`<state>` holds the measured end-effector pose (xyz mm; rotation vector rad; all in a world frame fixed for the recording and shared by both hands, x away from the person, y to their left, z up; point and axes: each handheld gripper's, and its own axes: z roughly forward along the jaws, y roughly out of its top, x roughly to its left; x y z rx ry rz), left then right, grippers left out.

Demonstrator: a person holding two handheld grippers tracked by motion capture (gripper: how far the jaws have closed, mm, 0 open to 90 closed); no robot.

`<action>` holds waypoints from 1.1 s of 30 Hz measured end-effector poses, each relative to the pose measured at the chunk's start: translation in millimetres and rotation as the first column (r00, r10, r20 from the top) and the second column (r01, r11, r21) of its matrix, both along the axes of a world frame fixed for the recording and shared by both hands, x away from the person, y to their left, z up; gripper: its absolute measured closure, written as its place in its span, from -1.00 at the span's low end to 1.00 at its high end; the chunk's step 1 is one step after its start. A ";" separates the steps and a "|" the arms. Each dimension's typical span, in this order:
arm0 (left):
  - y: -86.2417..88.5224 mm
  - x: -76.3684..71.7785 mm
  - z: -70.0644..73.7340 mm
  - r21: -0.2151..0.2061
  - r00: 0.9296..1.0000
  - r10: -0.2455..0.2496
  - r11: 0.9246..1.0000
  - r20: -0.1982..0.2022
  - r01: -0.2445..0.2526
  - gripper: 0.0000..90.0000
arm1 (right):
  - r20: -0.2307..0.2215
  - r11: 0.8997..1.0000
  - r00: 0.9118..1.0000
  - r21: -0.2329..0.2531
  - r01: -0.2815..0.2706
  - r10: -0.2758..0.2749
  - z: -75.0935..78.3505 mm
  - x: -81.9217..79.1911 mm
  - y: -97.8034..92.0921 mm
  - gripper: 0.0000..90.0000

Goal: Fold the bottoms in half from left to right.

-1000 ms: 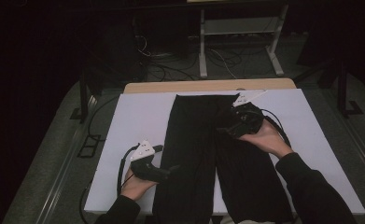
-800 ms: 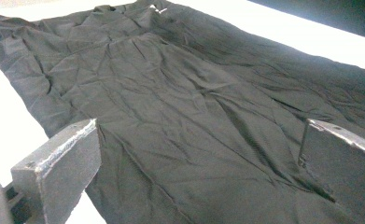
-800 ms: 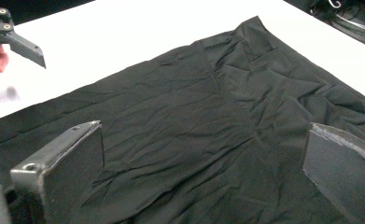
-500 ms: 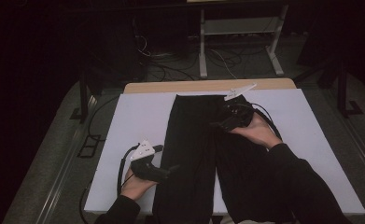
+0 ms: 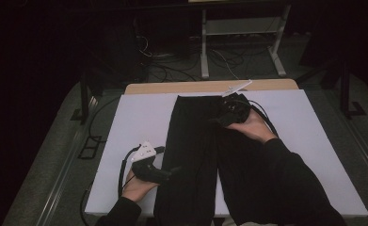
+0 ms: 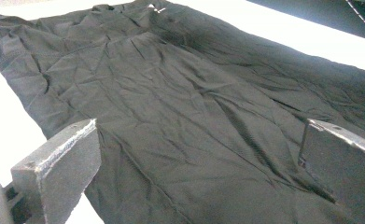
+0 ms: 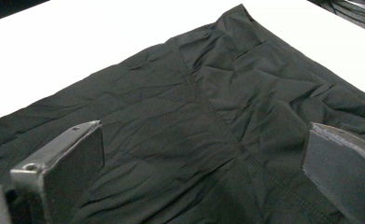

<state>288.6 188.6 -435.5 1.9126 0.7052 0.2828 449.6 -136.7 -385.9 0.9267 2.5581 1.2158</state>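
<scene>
On the white table (image 5: 139,122) I hover both grippers, left (image 5: 172,172) and right (image 5: 218,120), jaws spread, over black trousers (image 5: 196,150).

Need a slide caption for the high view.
Black trousers laid flat on a white table; left tongs at one leg's edge, right tongs near the waistband.

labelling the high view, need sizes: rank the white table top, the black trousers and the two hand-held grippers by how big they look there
1. white table top, largest.
2. black trousers, covering its middle strip.
3. left hand-held gripper and right hand-held gripper: much smaller and about alike; the right one is farther from the camera, so no ranking between them.
</scene>
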 end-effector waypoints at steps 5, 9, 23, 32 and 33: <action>-0.1 0.0 0.0 -0.001 1.000 -0.002 1.000 -0.001 0.002 -1.00 | -0.001 1.000 1.000 -0.005 0.000 0.000 1.2 5.1 3.7 -1.00; 0.1 0.1 -0.1 0.000 1.000 -0.003 1.000 -0.002 0.003 -1.00 | 0.001 1.000 1.000 -0.011 -0.001 0.001 4.4 9.8 9.2 -1.00; -0.1 -0.4 0.0 -0.009 1.000 -0.006 1.000 -0.003 0.006 -1.00 | 0.017 0.999 0.999 -0.031 -0.036 0.036 17.5 22.5 37.6 -1.00; 0.0 -0.6 0.2 -0.012 1.000 -0.009 1.000 -0.003 0.009 -1.00 | 0.026 0.998 0.999 -0.037 -0.043 0.044 25.5 29.4 51.7 -1.00; 0.1 -0.7 0.4 -0.012 1.000 -0.010 1.000 -0.003 0.010 -1.00 | 0.025 0.999 0.999 -0.035 -0.041 0.042 26.2 30.3 53.0 -1.00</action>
